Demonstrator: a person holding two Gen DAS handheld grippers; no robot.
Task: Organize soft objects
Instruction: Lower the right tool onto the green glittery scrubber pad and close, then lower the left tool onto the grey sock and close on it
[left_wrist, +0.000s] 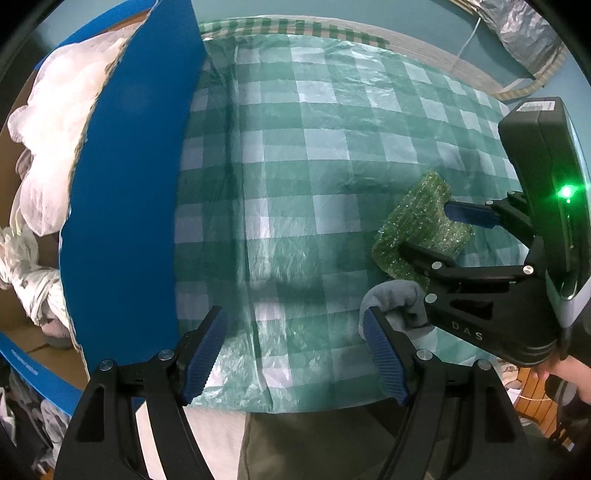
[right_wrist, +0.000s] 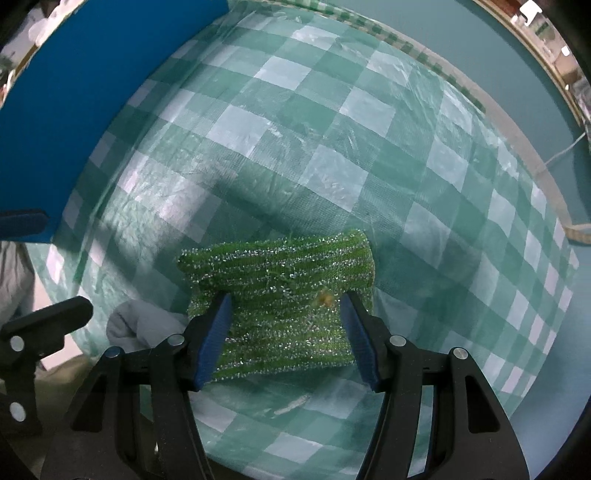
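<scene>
The right gripper (right_wrist: 284, 336) is pointing down at the table (right_wrist: 332, 155), its blue pads (right_wrist: 216, 339) sitting against the two sides of a green glittery sponge (right_wrist: 280, 280) and gripping it. The sponge is lying near the table's near edge, toward the right side of the checked cloth (left_wrist: 314, 166). A grey cloth (left_wrist: 397, 301) is bunching right at the near edge, just beside the sponge and touching the left gripper's right pad (left_wrist: 384, 358) in the left wrist view.

The left gripper (left_wrist: 295, 354) is hanging over the near edge with its fingers spread wide and nothing between them. A blue box (left_wrist: 125, 192) is standing along the table's left edge (white soft things (left_wrist: 62, 122) are piling up inside it). A hand (left_wrist: 565, 373) is showing at the lower right, holding the right gripper's body.
</scene>
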